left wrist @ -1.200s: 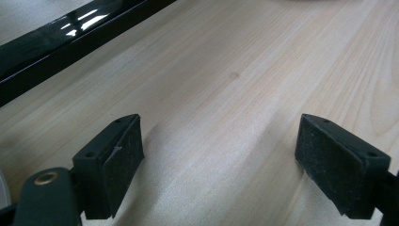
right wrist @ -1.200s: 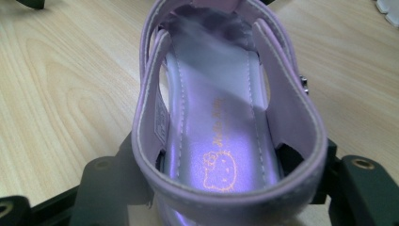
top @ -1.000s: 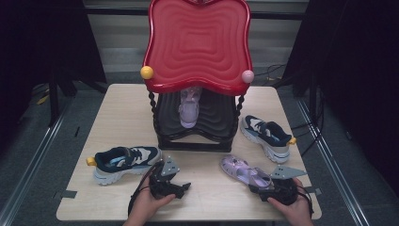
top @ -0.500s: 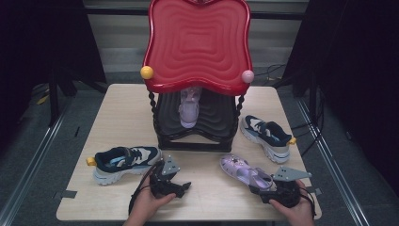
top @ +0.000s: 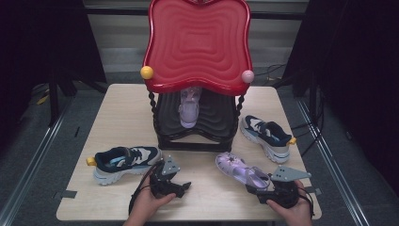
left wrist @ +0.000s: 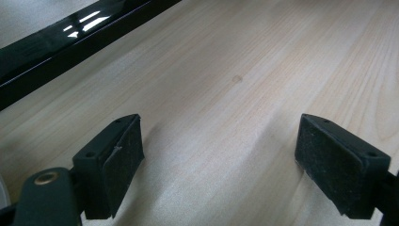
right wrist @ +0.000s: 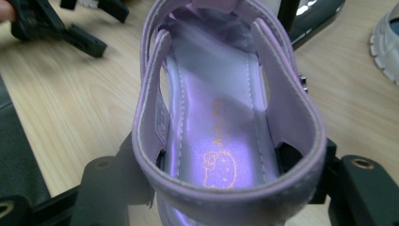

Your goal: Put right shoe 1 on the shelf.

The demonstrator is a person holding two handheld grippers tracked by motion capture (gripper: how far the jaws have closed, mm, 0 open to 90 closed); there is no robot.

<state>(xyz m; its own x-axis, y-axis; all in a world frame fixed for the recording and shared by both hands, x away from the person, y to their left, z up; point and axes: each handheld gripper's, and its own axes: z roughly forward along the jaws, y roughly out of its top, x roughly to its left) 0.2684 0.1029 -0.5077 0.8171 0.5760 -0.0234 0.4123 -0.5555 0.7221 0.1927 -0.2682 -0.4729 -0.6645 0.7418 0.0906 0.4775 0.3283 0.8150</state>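
**A:** What's on the rack under that red wavy top?

**B:** 1 lilac sandal on the black shelf, lying along its slope. The other 3 shoes sit on the table: a navy sneaker at the left with its heel to the left, another sneaker at the right just beside the rack, and the purple sandal in front.

**A:** Who has that purple sandal?

**B:** The right gripper. From above you see it at the heel end. Its own camera looks straight down the insole, and the 2 jaws pinch the heel cup from both sides, with the back strap across the front.

**A:** Which way does it run?

**B:** Its long axis goes diagonally, toe up-left toward the rack, heel down-right toward the person's hand.

**A:** And the left gripper?

**B:** Spread wide, nothing between the pads, over bare wood near the front of the table, right of the navy sneaker. Its view catches the rack's black base rail.
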